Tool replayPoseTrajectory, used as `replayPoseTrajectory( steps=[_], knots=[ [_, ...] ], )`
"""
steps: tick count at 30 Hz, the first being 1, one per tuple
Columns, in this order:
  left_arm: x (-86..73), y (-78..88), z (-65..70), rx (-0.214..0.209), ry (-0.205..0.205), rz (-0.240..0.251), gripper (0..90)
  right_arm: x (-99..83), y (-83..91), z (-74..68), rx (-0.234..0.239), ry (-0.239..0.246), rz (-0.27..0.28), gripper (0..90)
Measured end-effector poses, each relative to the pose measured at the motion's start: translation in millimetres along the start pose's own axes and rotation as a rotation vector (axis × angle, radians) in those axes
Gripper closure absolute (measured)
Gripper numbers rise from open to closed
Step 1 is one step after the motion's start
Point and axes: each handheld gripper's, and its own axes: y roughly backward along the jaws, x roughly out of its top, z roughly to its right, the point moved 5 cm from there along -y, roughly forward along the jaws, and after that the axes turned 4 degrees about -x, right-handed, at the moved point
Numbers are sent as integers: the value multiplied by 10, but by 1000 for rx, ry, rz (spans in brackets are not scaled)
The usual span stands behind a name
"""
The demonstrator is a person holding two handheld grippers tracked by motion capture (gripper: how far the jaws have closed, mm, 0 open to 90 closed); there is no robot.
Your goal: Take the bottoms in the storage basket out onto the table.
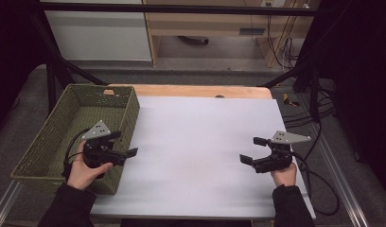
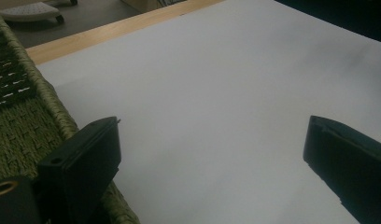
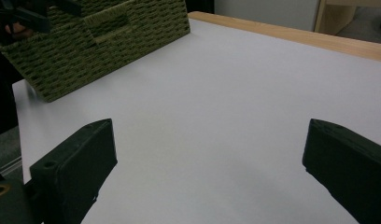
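Observation:
My left gripper (image 1: 125, 144) is held in a hand over the right wall of a green woven basket (image 1: 127, 116), its jaws pointing right toward the white sheet (image 1: 205, 151). In the left gripper view the left gripper (image 2: 212, 135) stands open with nothing between its jaws and the basket wall (image 2: 20, 121) is beside the left jaw. My right gripper (image 1: 252, 150) hovers over the sheet's right side and points left. In the right gripper view the right gripper (image 3: 209, 128) is open and empty above the bare sheet (image 3: 216, 93).
The basket (image 3: 100, 37) takes up the table's left side, and its inside looks empty from above. A wooden table edge (image 1: 200, 91) runs along the far side. Black frame bars and cables (image 1: 319, 113) stand at the right.

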Motion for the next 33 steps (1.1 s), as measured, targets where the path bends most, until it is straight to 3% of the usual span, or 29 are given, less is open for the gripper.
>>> replayPoseTrajectory(
  steps=[20, 33],
  knots=[
    [45, 57, 19, 5, -23, -9, 42, -20, -20, 9, -2, -2, -12, 35],
    [72, 130, -28, 20, 1, -20, 42, -21, -25, 7, 3, -3, -10, 35]
  ],
)
